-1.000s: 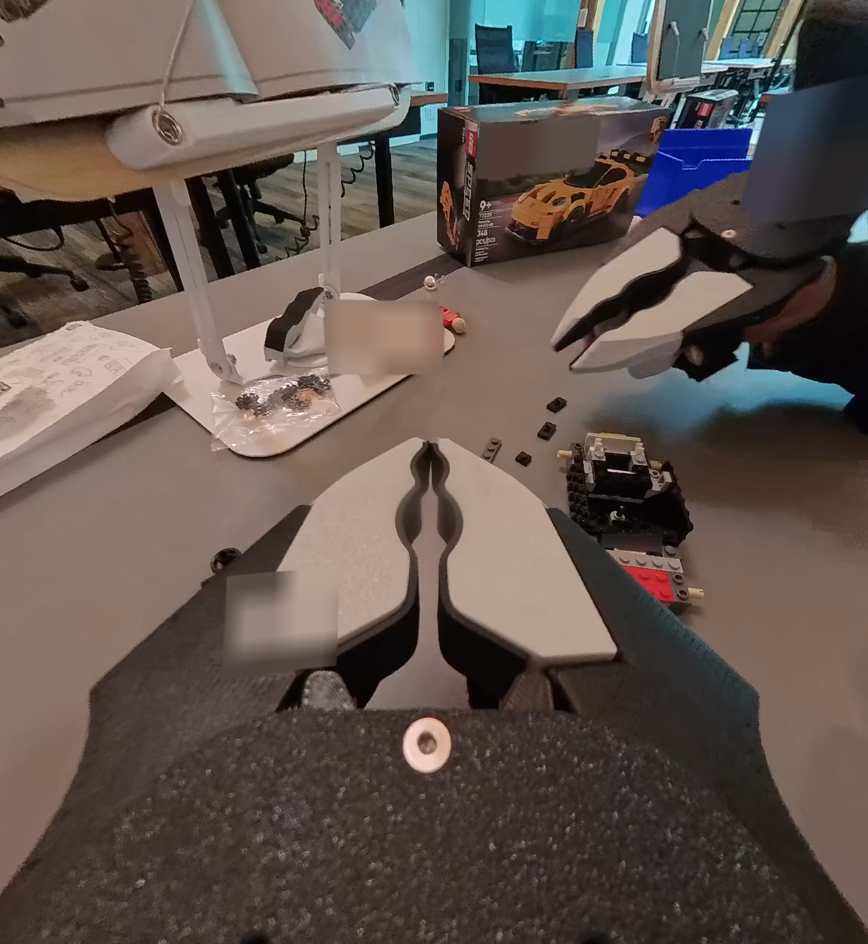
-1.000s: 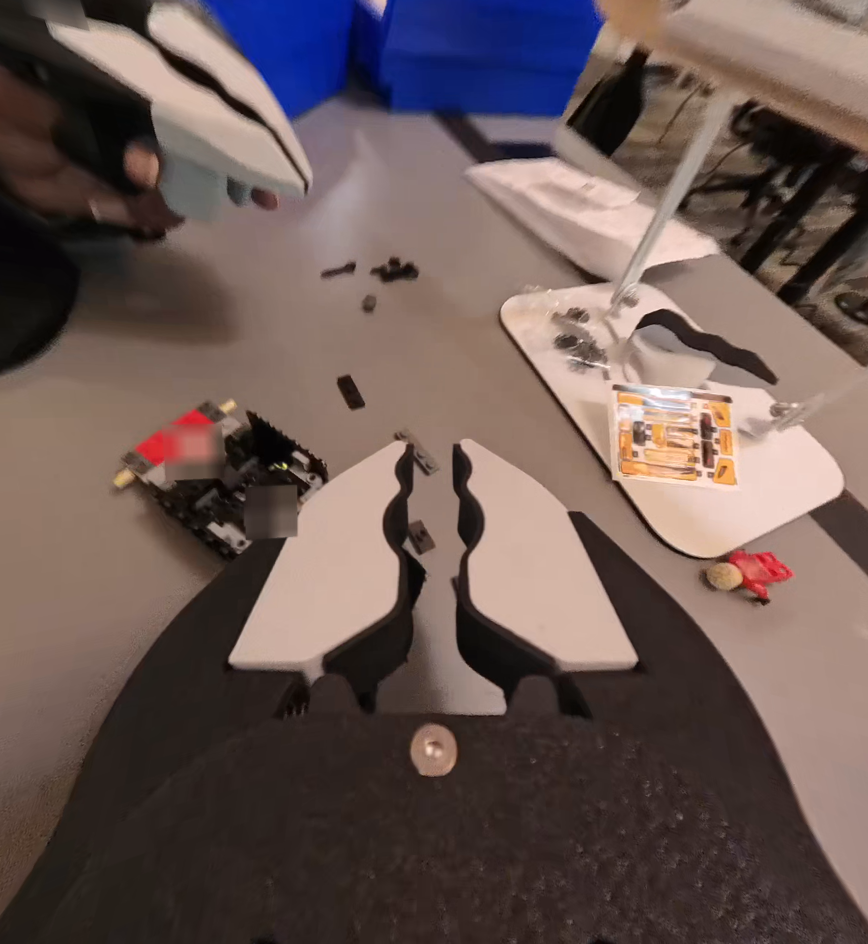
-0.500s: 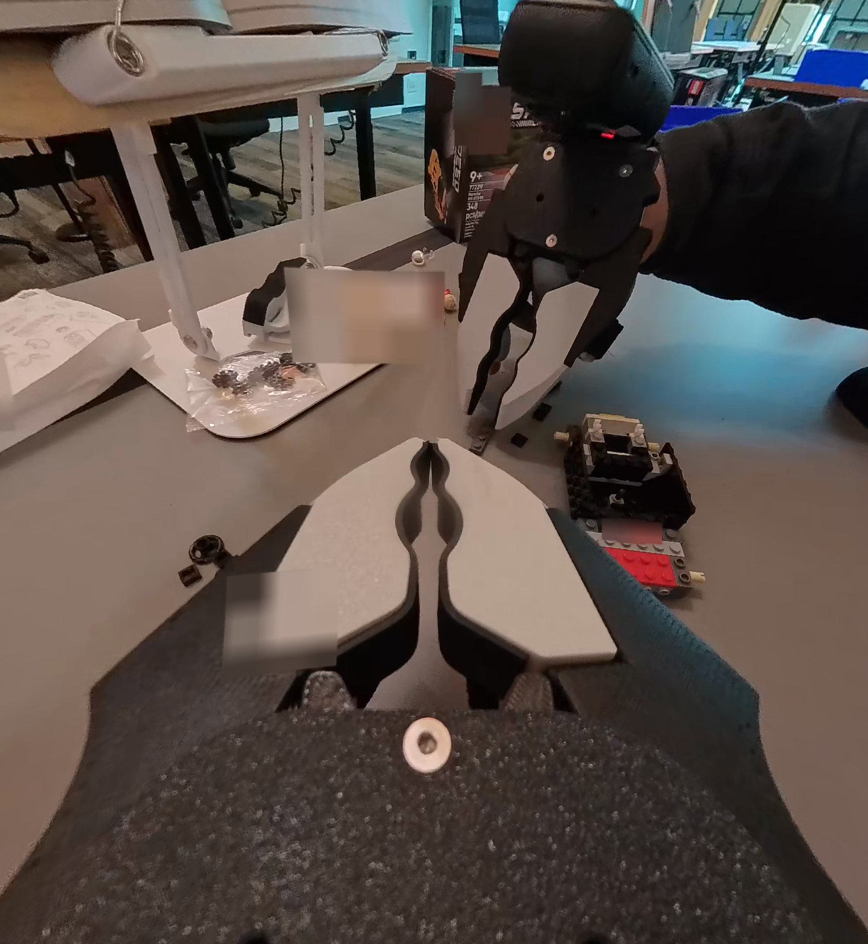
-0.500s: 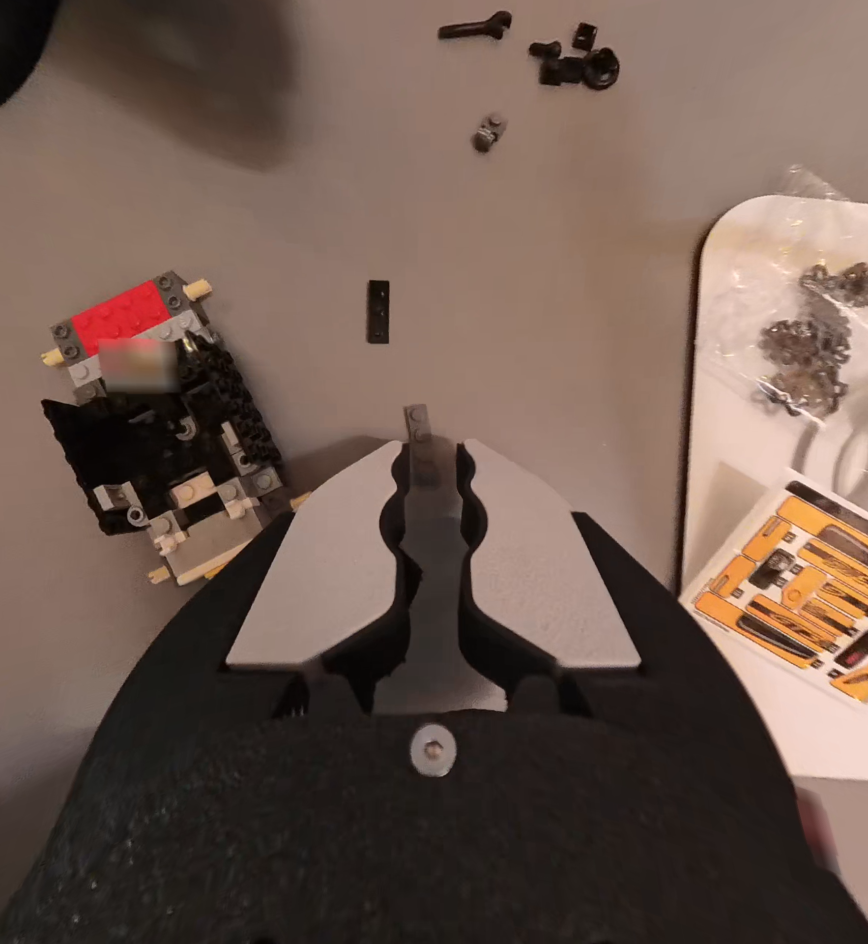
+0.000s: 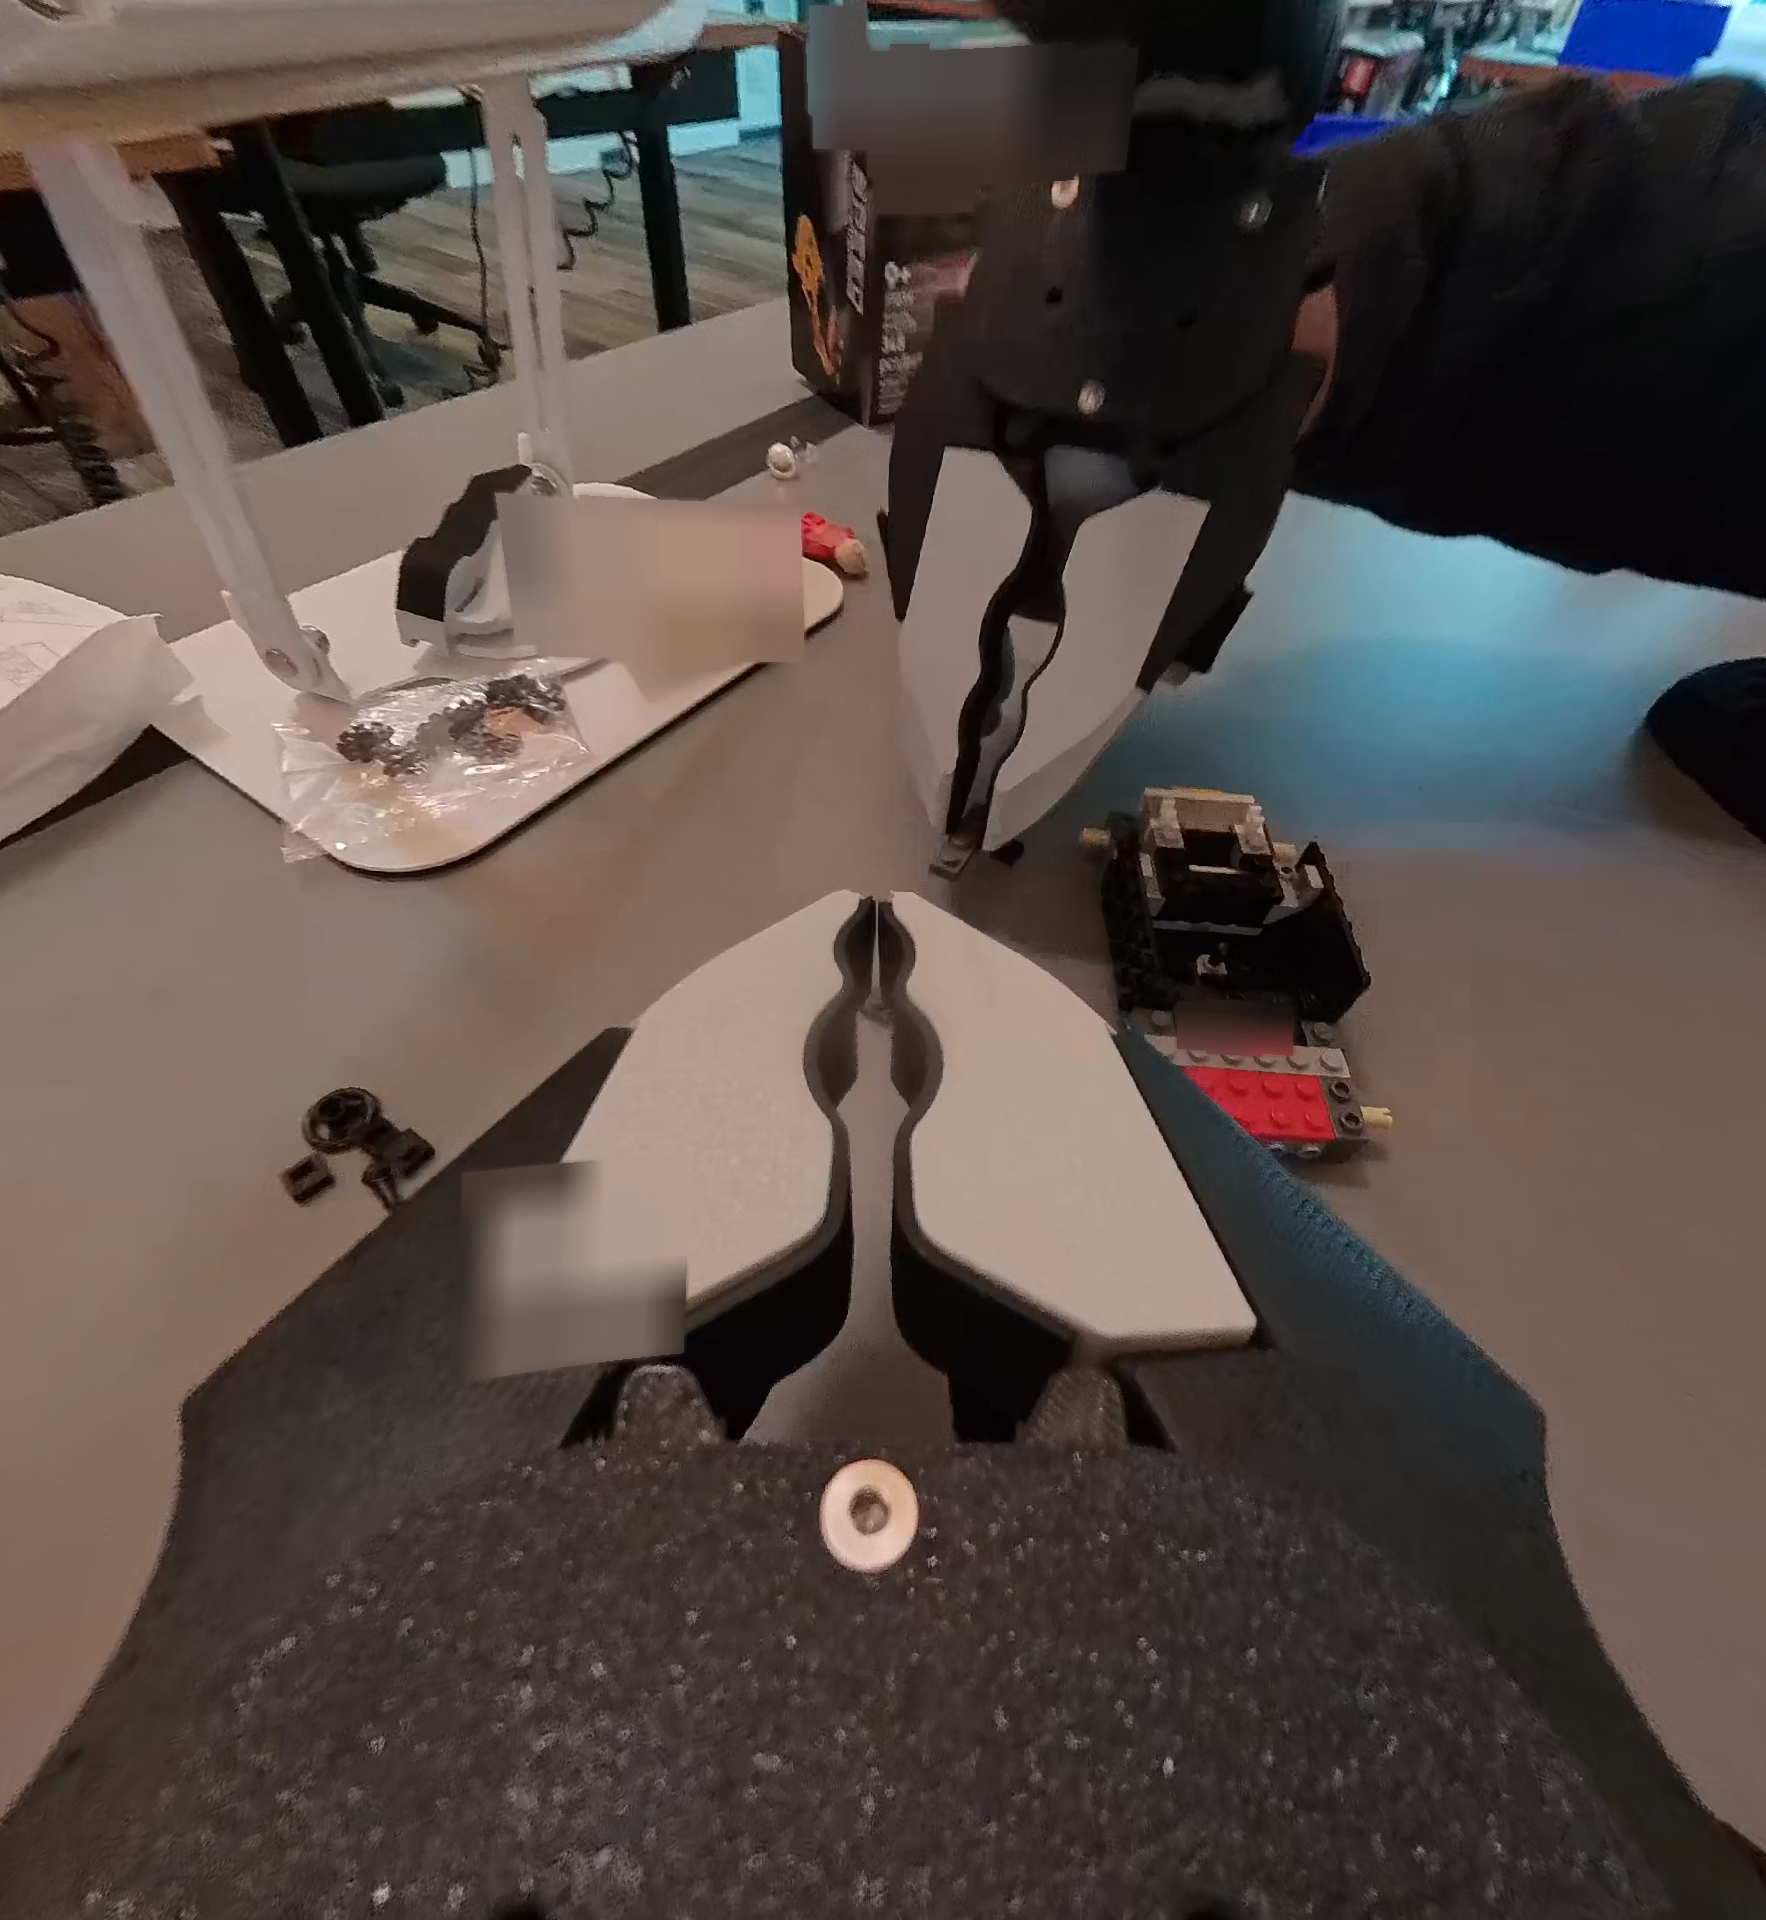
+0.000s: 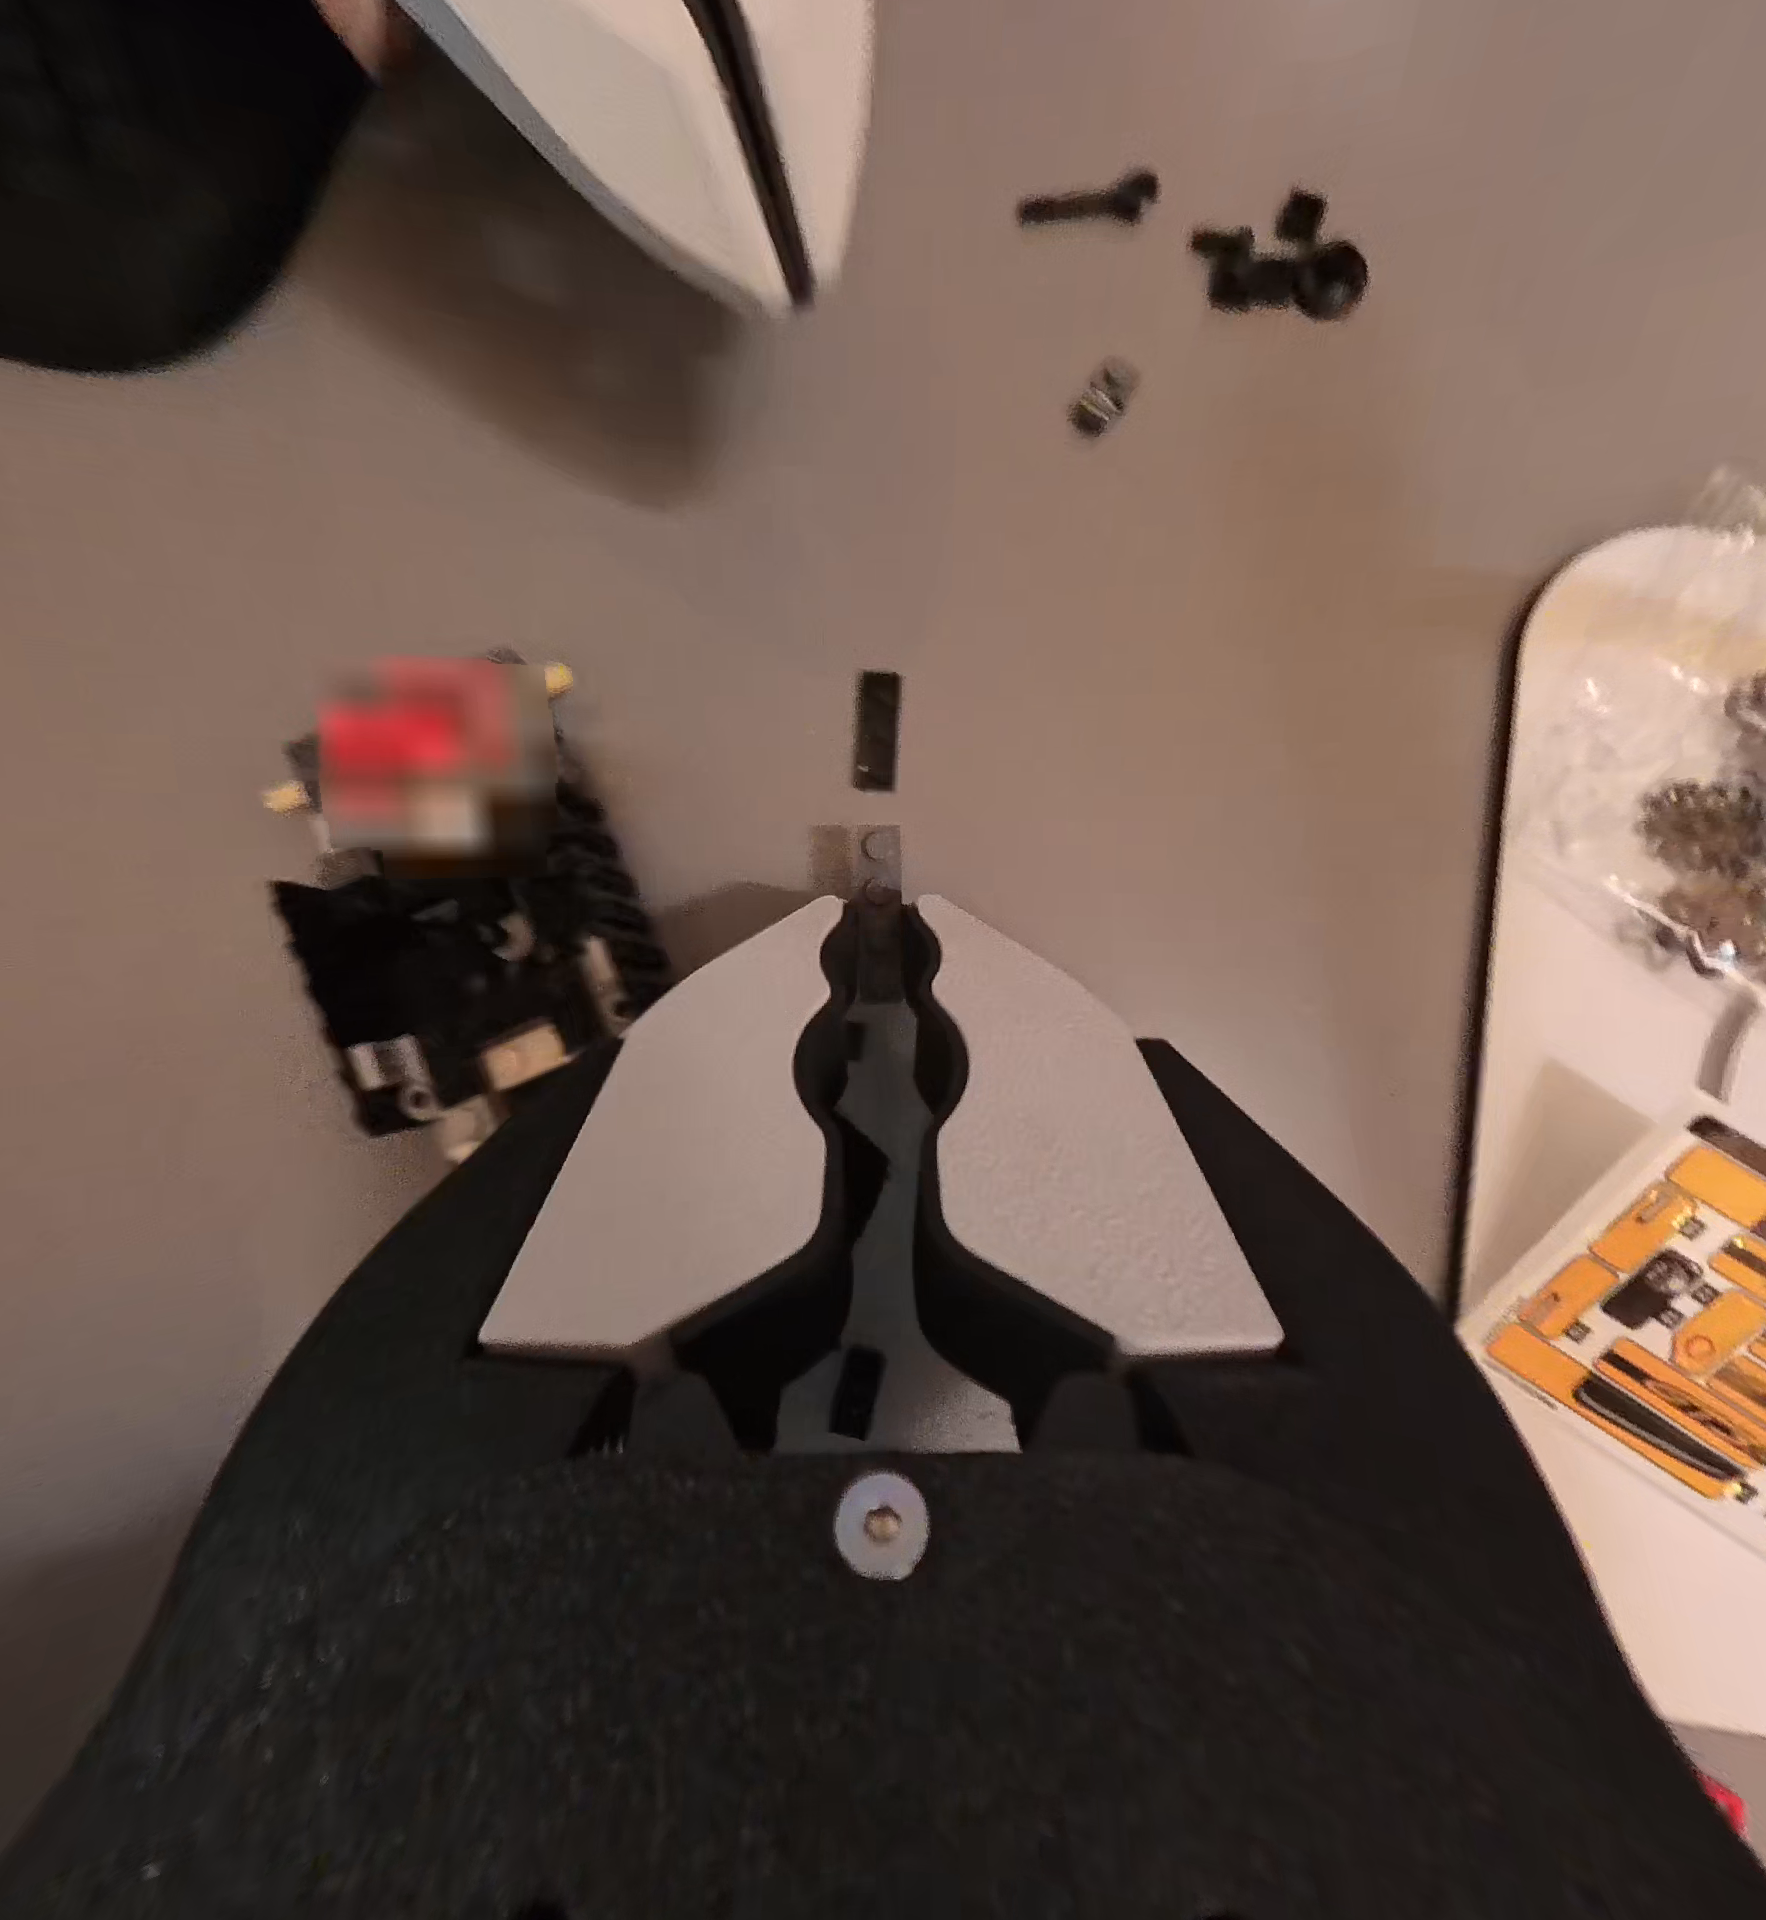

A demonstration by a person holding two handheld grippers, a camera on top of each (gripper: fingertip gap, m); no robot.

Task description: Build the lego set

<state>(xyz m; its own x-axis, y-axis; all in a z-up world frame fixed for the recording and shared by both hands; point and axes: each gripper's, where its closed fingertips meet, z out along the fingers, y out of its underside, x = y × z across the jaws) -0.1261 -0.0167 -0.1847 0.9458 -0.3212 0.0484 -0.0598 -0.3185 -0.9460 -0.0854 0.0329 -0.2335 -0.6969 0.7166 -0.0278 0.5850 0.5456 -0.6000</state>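
The right gripper (image 6: 871,906), which a second ago was hovering apart above the loose parts, is now pointing straight down at the grey surface (image 6: 235,540) with its tips closing around a small grey studded plate (image 6: 858,854). The plate is lying flat, half of it sticking out past the tips toward the top of the frame. Whether the gripper is already pinching it firmly cannot be told; the tips are nearly together on it. That suggests the next piece is being picked up.

A thin black plate (image 6: 879,729) is lying just above it, untouched. The half-built black, grey and red lego car chassis (image 6: 463,894) is sitting at left centre of the right wrist view, near the gripper but apart from it.

The left gripper (image 5: 874,902) is resting clenched and empty low over the surface, having drifted slightly closer.

At the right edge a yellow and black sticker sheet (image 6: 1689,1299) is lying on a white stand base (image 6: 1585,727). The dark lego box (image 5: 858,291) at the top of the left wrist view is carrying print, left unread here.
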